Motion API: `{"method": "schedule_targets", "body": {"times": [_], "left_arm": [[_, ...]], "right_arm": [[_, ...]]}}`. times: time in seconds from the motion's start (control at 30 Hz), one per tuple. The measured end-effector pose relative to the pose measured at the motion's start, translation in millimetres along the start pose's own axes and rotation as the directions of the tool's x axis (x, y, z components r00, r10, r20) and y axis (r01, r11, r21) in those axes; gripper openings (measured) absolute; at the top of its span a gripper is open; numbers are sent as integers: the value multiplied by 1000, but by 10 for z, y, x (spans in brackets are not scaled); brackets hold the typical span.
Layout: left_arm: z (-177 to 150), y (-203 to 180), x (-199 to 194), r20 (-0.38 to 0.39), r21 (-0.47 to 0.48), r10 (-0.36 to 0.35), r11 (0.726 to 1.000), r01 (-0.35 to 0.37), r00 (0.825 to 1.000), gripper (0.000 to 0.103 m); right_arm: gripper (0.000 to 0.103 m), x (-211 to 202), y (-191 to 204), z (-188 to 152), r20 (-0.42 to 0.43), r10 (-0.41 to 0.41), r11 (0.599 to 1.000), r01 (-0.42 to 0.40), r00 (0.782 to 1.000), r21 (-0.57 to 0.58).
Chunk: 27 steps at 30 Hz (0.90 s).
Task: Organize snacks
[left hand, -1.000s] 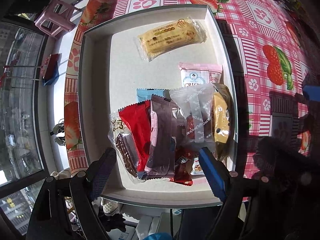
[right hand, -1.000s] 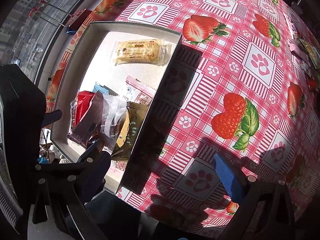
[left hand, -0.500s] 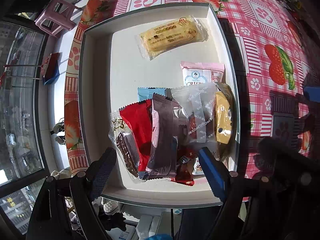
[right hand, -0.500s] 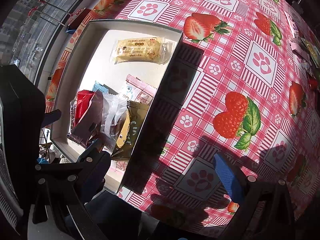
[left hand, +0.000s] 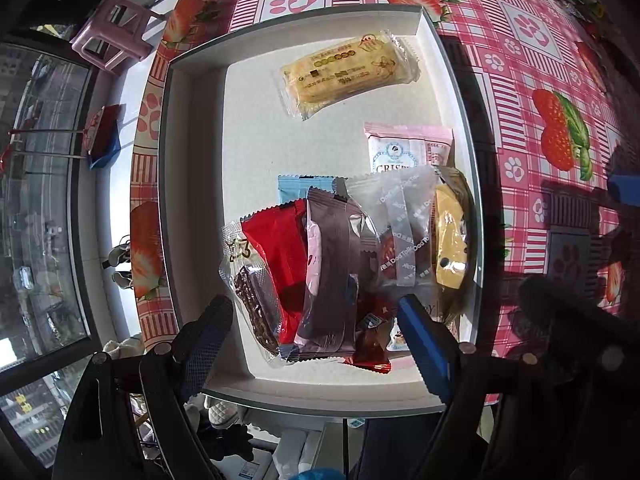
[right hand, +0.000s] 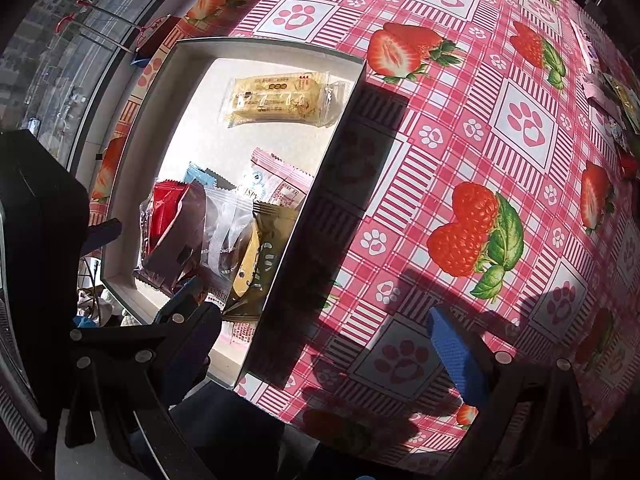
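White tray (left hand: pixel 192 200) near the table's edge, on a pink checked cloth (left hand: pixel 520 60) with strawberries and paw prints. Inside, at 12 o'clock, a yellow biscuit packet (left hand: pixel 348 70) alone, well apart from the rest. Below it, toward 3 o'clock, a pink packet (left hand: pixel 408 146) by the tray's right wall. From the centre down to 6 o'clock, a heap of overlapping snacks — a clear packet with a chocolate bar (left hand: pixel 252 296) at the left, then a red packet (left hand: pixel 276 252), a brown packet (left hand: pixel 332 272), a clear printed packet (left hand: pixel 404 224) and a tan-and-yellow packet (left hand: pixel 450 248) against the right wall; a blue packet (left hand: pixel 292 188) partly hidden under the heap.

Left gripper (left hand: pixel 316 328) above the heap's near end, jaws wide apart, clamping nothing. Right gripper (right hand: pixel 320 316) pointing down astride the tray's right wall — one finger over the tray, the other over the cloth — jaws wide apart, empty. More snacks (right hand: pixel 616 108) loose at 2 o'clock in the right wrist view, far from the tray.
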<state>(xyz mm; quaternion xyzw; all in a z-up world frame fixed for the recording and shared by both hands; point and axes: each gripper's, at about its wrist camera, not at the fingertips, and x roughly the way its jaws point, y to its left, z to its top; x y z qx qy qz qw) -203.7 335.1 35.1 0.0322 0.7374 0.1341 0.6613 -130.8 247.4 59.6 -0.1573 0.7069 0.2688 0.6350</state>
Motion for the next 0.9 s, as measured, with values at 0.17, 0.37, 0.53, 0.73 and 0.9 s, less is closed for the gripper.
{"method": "schedule_targets", "body": {"times": [0.17, 0.37, 0.53, 0.73, 0.9], "left_arm": [[9, 13, 8, -1, -5, 3, 1000, -3, 1000, 87], [13, 6, 14, -2, -11, 7, 1000, -7, 1000, 87], [20, 10, 31, -7, -17, 11, 1000, -11, 1000, 87], [24, 26, 40, -3, -33, 8, 999, -8, 1000, 87], [35, 66, -7, 21, -43, -2, 999, 3, 1000, 87]], "right_arm": [[103, 4, -7, 12, -2, 1, 1000, -1, 1000, 2], [103, 9, -10, 21, -5, 2, 1000, -2, 1000, 1], [103, 13, -8, 24, -8, 2, 1000, -2, 1000, -3], [103, 25, -14, 17, -10, 4, 1000, -4, 1000, -2], [103, 25, -51, 12, -8, 16, 1000, -16, 1000, 13]]}}
